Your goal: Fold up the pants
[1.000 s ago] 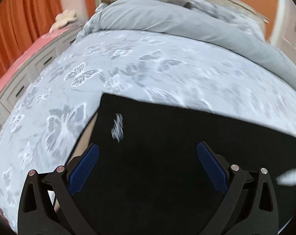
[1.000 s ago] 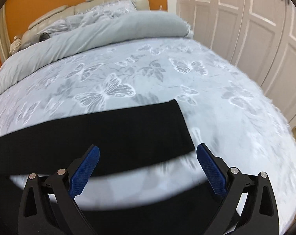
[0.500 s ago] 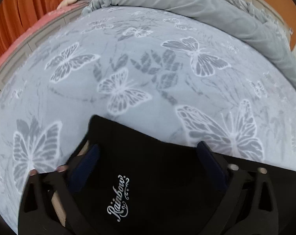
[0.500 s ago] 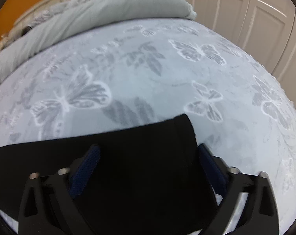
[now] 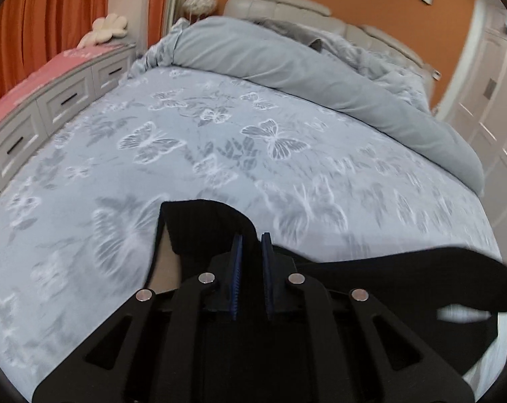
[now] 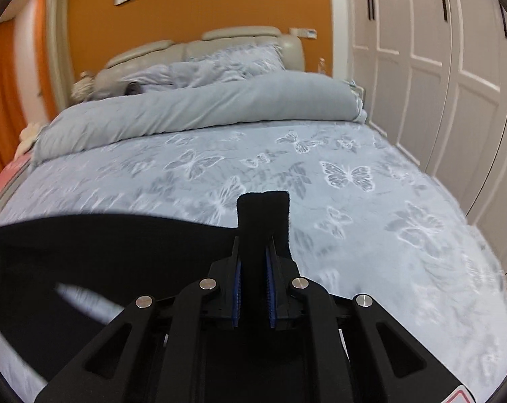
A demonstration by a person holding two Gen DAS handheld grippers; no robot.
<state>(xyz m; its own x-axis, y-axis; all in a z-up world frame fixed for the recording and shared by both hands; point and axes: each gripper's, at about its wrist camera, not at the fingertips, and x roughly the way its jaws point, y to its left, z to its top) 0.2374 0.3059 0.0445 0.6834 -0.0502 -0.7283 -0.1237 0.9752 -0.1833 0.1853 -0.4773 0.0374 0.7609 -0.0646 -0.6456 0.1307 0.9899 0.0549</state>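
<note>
While both ends are pinched, the fold looks barely begun.
Left gripper (image 5: 251, 240): just clamped on pants (image 5: 203, 221).
Right gripper (image 6: 253, 247): just clamped on pants.
Pants: lifted over bed (image 5: 219, 134).
Left: folding.

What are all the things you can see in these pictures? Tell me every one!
pants: one, black, on the near part of the bed, pinched up at two spots
bed sheet: one, pale blue with butterflies, covering the bed
duvet: one, grey, rolled back near the headboard
headboard: one, beige, against the orange wall
drawers: one grey row, beside the bed
wardrobe doors: several, white, along the other side
left claw: one, black with blue pads, shut on the pants
right claw: one, same colours, shut on the pants
</note>
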